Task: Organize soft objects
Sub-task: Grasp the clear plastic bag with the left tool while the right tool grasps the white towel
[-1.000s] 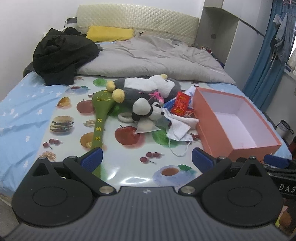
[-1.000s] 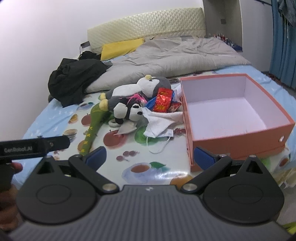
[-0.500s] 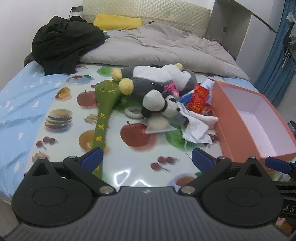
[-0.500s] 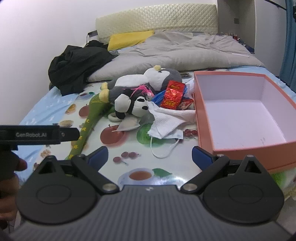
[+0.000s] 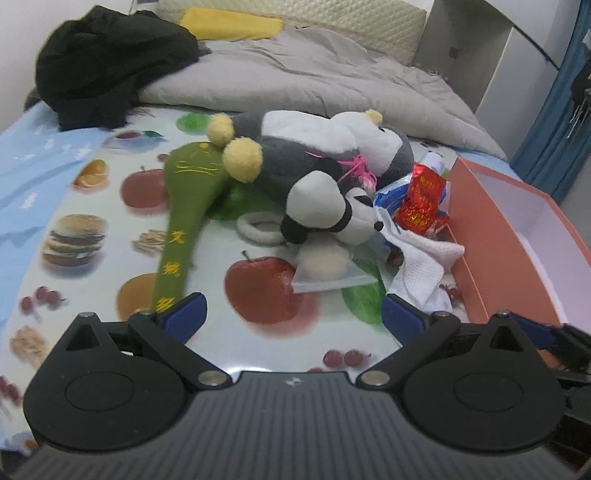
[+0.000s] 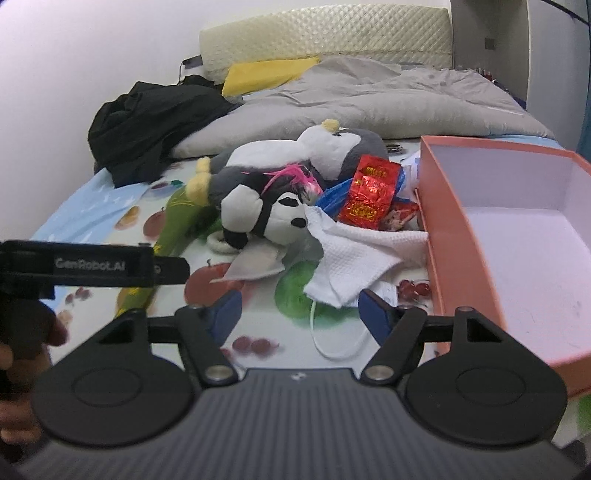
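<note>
A pile of soft things lies on a fruit-print mat [image 5: 92, 229] on the bed: a grey and white penguin plush [image 5: 317, 147] [image 6: 332, 151], a small panda plush [image 5: 325, 210] [image 6: 258, 210], a green padded stick [image 5: 184, 210], a white cloth [image 5: 421, 262] [image 6: 354, 258] and red packets [image 5: 421, 199] [image 6: 373, 192]. An open orange box [image 5: 498, 236] [image 6: 461, 221] stands to their right. My left gripper [image 5: 291, 317] is open and empty, short of the panda. My right gripper [image 6: 299, 314] is open and empty, just before the white cloth.
A grey duvet [image 5: 314, 81], a black garment heap [image 5: 110, 62] and a yellow pillow [image 5: 232, 26] lie further up the bed. Blue curtains [image 5: 554, 122] hang at the right. The left gripper's body [image 6: 96, 264] crosses the right wrist view at the left.
Both grippers have moved forward and lower toward the pile. The toys and cloth now appear larger and closer. Nothing has been taken hold of.
</note>
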`<state>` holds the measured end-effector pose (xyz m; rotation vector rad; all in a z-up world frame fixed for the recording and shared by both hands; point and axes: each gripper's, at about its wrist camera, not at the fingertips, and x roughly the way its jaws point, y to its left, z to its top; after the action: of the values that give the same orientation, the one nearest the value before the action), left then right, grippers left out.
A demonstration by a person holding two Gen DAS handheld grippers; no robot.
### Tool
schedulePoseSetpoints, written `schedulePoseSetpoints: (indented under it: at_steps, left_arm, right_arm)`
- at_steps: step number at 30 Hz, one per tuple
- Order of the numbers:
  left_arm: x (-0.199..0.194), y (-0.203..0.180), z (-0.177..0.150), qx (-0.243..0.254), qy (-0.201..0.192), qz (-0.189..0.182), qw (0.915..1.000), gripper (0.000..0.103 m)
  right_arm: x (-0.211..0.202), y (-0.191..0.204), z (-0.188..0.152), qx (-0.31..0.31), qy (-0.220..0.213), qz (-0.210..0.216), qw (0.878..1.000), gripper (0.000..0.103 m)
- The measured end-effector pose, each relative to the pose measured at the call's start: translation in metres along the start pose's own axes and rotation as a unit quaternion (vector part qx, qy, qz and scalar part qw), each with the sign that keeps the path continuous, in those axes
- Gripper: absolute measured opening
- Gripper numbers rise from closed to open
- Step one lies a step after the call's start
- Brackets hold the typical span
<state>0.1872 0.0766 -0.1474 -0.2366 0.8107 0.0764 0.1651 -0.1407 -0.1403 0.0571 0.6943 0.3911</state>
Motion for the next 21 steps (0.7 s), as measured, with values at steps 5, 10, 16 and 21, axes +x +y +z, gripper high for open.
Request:
schedulePoseSetpoints:
  at_steps: [5,10,16,21]
  left_arm:
    - [0.033,0.011,0.009,-0.013,0.005,-0.017,0.9998,0.1]
    - [0.069,0.018,0.018,-0.025,0.02,-0.046,0.9984,0.094]
    - [0.109,0.016,0.027,-0.017,0.033,-0.065,0.9972,0.087]
    - [0.134,0.008,0.032,-0.013,0.042,-0.082,0.9956,0.086]
  right_arm:
    - [0.03,0.009,0.005,-0.026,-0.009,-0.008,1.0,0.072]
    - [0.063,0.001,0.014,-0.021,-0.003,-0.022,1.0,0.071]
    - [0.097,-0.015,0.016,-0.023,0.014,-0.063,0.998,0.065]
    - [0.118,-0.023,0.017,-0.016,0.025,-0.068,0.997,0.057]
